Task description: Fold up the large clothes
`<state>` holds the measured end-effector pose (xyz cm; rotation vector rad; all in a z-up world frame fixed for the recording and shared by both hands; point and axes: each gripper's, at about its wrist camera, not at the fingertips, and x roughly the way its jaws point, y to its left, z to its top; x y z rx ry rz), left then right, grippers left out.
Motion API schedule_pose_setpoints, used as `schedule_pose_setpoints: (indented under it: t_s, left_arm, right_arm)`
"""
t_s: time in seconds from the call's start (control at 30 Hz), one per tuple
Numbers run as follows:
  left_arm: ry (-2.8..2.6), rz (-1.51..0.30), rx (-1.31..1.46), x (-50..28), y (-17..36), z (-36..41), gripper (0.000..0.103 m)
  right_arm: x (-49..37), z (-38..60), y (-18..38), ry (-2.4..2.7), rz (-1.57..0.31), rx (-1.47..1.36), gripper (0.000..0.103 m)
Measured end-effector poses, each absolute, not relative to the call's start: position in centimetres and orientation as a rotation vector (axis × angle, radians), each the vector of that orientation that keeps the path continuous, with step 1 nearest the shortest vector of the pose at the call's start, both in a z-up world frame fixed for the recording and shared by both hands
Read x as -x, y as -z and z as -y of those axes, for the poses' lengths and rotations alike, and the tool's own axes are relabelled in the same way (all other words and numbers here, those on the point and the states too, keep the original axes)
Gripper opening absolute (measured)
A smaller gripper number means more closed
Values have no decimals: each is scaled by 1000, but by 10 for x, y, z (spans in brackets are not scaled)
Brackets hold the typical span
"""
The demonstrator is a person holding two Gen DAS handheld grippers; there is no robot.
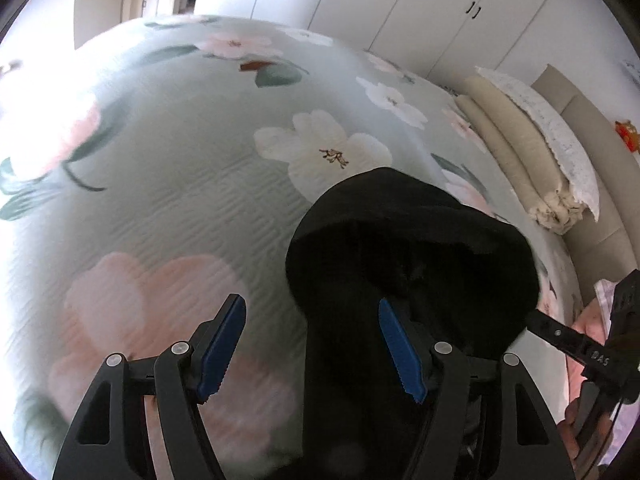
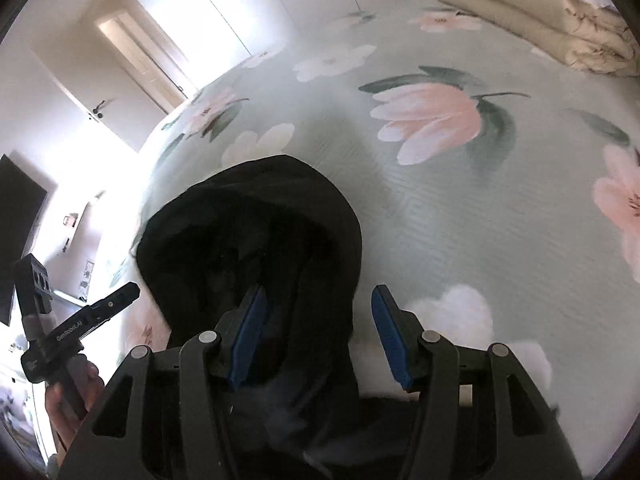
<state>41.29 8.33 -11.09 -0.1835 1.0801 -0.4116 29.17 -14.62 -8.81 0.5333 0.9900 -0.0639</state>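
A black hooded garment [image 1: 408, 256] lies on the floral bedspread [image 1: 180, 168], hood pointing away from me. My left gripper [image 1: 312, 340] is open just above it, its right finger over the garment's left edge and its left finger over bare bedspread. In the right wrist view the garment [image 2: 256, 236] lies at lower left. My right gripper [image 2: 318, 328] is open, its jaws astride the garment's right edge. Each gripper shows in the other's view, at the right edge of the left wrist view [image 1: 568, 336] and at the left edge of the right wrist view [image 2: 80, 328].
Rolled beige bedding [image 1: 516, 152] lies along the headboard side of the bed, also in the right wrist view [image 2: 540, 28]. White wardrobe doors [image 1: 440, 4] stand beyond the bed. A doorway [image 2: 136, 52] and a dark screen [image 2: 16, 240] are at the left.
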Motion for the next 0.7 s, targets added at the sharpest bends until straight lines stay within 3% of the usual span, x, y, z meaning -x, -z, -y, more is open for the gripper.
schedule_pose_setpoints:
  t_s: [0.03,0.07,0.1,0.13,0.17,0.27,0.47,0.6,0.7]
  left_arm:
    - [403,-1082,182,-419,114,-81,70]
    - [390,-1079,178,-426,118,-79,61]
    - [373,-1075,177,-433,121,-78,32]
    - [375,-1079,185,-440,123,-79,18]
    - [393,-1085,205,-442,123,-80,9]
    - [427,-1010,259,-430,106,-96,7]
    - [479,-840,279,-361,52,-134,7]
    - [382,-1045,224,-366,105,-139,8]
    - [352,-1230,268,-385,171,-139,10]
  right_arm:
    - [-303,146,96,80,-1006,-521,59]
    - [-311,147,102,90,-1017,-510,59]
    - [-321,146,108,97,-1030,-491,57]
    - [-322,145,113,108,-1033,-478,37]
    - [-325,144,113,123,-1033,-452,15]
    - [-323,148,107,137,-999,-411,8]
    - [-278,159,62,57,-854,-402,6]
    - [-273,141,72,52,-896,-270,6]
    - [-296,143,136,63,-1085,-271,6]
